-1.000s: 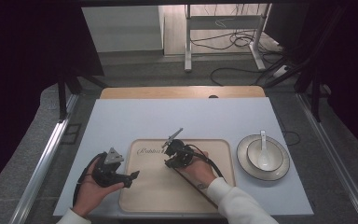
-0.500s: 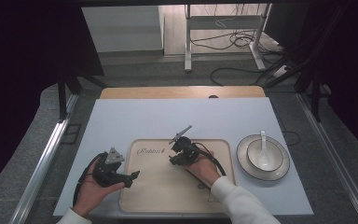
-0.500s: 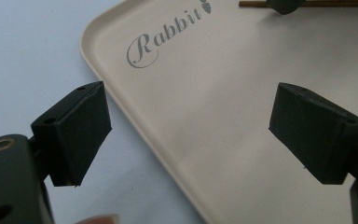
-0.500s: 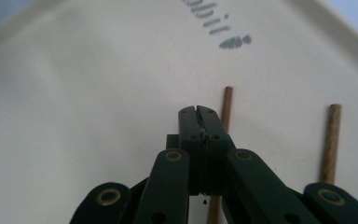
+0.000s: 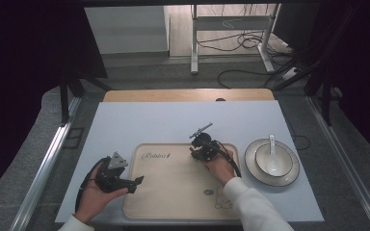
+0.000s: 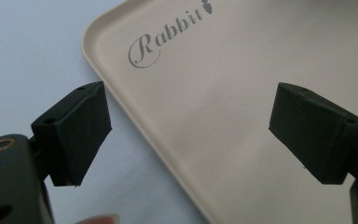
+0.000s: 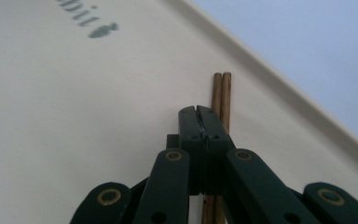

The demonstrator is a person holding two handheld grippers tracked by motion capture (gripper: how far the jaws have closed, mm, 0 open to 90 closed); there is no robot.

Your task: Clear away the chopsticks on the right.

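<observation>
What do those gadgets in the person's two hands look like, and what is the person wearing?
Both are black, scissor-linked tools with brass-coloured rivets. The left gripper has two blocky black pads, a grey three-cornered plate on top and a black cable looping behind. The right gripper trails a black cable too. White sleeves cover the forearms.

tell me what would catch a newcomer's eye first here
The big cream tray printed "Rabbit", mid-table, stands out first. The right gripper is shut over a pair of brown wooden chopsticks near the tray's far edge, while the left gripper gapes open across its left rim.
</observation>
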